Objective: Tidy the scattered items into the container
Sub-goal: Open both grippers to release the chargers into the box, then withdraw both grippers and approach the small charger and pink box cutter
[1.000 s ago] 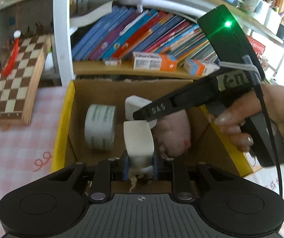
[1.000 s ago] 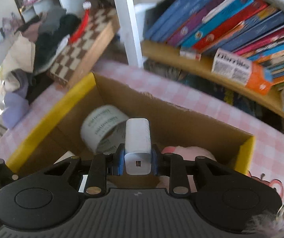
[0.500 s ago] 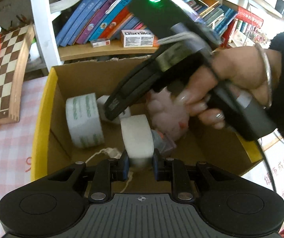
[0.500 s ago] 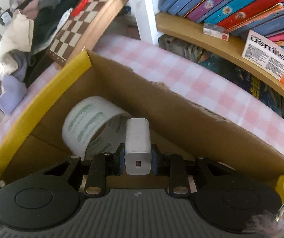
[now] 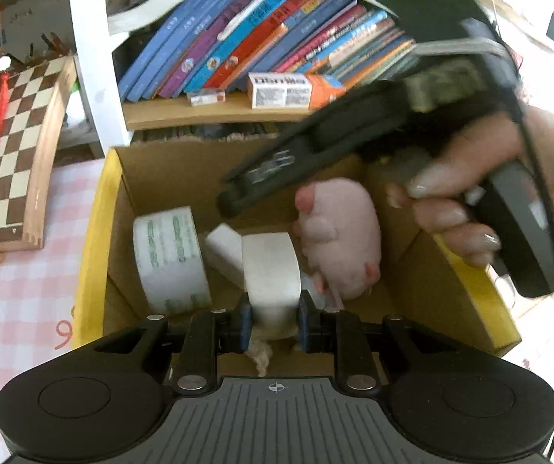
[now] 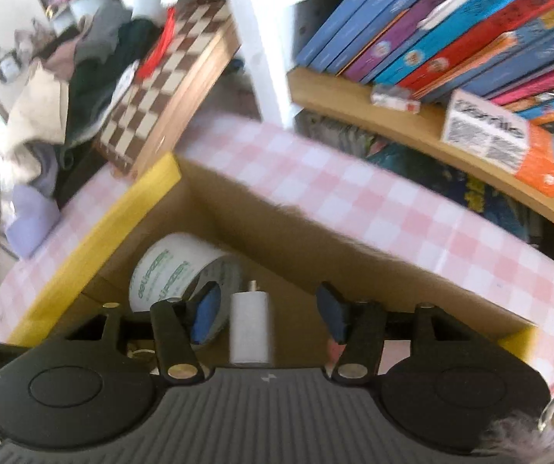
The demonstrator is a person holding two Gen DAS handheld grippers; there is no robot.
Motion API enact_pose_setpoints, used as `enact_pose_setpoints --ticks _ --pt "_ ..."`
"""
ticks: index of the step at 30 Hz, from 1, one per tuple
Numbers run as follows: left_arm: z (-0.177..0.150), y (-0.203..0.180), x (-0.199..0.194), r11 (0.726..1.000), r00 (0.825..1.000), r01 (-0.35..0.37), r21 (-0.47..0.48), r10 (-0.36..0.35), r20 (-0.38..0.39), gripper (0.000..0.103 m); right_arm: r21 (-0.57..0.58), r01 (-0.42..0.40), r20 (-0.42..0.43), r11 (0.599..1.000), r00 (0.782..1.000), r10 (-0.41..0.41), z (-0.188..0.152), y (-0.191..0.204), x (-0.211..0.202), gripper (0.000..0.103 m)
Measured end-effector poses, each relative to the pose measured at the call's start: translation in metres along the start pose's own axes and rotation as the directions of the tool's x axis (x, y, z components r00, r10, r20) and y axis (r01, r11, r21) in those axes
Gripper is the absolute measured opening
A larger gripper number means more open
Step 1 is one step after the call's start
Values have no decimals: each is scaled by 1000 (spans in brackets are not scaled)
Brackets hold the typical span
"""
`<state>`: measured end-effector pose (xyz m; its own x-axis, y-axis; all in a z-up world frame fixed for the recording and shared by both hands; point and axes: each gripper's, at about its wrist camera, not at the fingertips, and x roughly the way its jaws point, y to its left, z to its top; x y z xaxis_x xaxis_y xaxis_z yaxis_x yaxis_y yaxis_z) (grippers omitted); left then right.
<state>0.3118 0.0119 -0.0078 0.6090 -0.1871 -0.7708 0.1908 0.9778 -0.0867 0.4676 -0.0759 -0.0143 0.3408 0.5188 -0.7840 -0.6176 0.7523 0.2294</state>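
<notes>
Left wrist view: your left hand-held gripper [image 5: 273,315] is clamped on a white roll of tape [image 5: 271,270], holding it low inside the cardboard box [image 5: 454,294]. Just beyond, to the left, a tape roll with green print [image 5: 170,259] stands on edge on the box floor, and a white charger block [image 5: 224,247] lies between the two rolls. To the right, a pink plush toy [image 5: 340,239] rests near the box's yellow-edged side. Above the box, your right hand [image 5: 481,189] grips the handle of the other tool, whose black body crosses the picture.

Right wrist view: your right hand-held gripper [image 6: 267,311] has its blue-padded fingers spread wide apart. The white charger block [image 6: 249,328] sits between them, touching neither pad. The green-printed roll [image 6: 172,278] lies just past the left finger. Farther back, the pink checked worktop [image 6: 354,189] surrounds the box, with a chessboard [image 6: 164,89] and a shelf of books [image 6: 450,38] behind it.
</notes>
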Motion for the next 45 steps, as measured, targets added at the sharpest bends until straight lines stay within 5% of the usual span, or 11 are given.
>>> enact_pose_setpoints --ticks 10,16,23,45 --pt "6 -27 13 997 998 60 54 -59 -4 22 159 -55 86 986 995 42 -9 -30 -39 59" --pt "22 -16 20 999 999 28 26 -28 17 22 174 -77 97 982 993 61 -14 -29 -43 59" --pt "32 1 24 999 999 -7 -40 8 32 41 178 -85 109 980 992 67 -15 -28 -46 59" --pt "-11 -1 -79 1000 971 -6 -7 7 239 60 155 -70 172 985 984 43 -51 22 -101 59"
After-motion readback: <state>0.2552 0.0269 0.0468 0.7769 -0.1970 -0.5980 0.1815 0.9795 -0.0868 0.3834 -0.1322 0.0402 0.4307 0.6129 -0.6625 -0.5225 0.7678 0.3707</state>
